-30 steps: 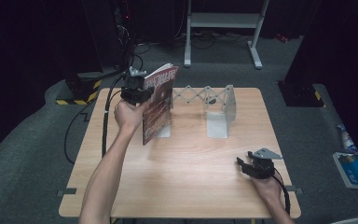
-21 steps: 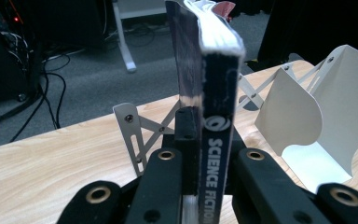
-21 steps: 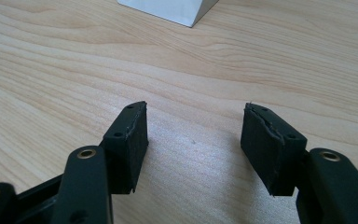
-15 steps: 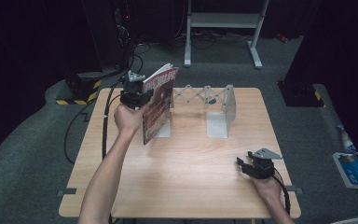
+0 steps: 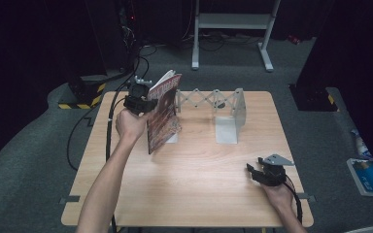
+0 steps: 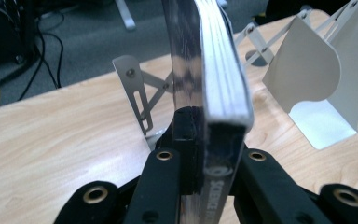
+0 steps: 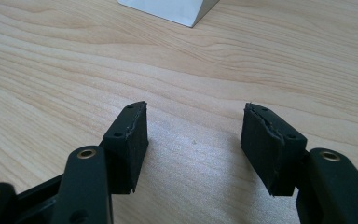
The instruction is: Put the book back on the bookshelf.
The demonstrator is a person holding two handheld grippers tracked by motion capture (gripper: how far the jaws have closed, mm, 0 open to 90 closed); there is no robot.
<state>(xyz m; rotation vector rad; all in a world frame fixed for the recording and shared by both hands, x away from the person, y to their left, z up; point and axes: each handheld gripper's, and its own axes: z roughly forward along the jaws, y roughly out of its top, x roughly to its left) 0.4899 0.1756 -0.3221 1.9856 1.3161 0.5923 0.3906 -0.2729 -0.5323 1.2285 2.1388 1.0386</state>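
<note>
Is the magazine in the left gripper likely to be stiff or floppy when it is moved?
Probably fairly floppy: the magazine is a thin stack of pages whose top fans open. Its glossy cover may slip. The left gripper, clamped on one edge, holds it upright.

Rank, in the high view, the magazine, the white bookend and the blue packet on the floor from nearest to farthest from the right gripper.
From the right gripper, resting open at the table's near right:
1. White bookend, up the table, just left of the gripper's line.
2. Blue packet, on the floor to the right, off the table.
3. Magazine, far left, clamped upright in the left gripper.
</note>
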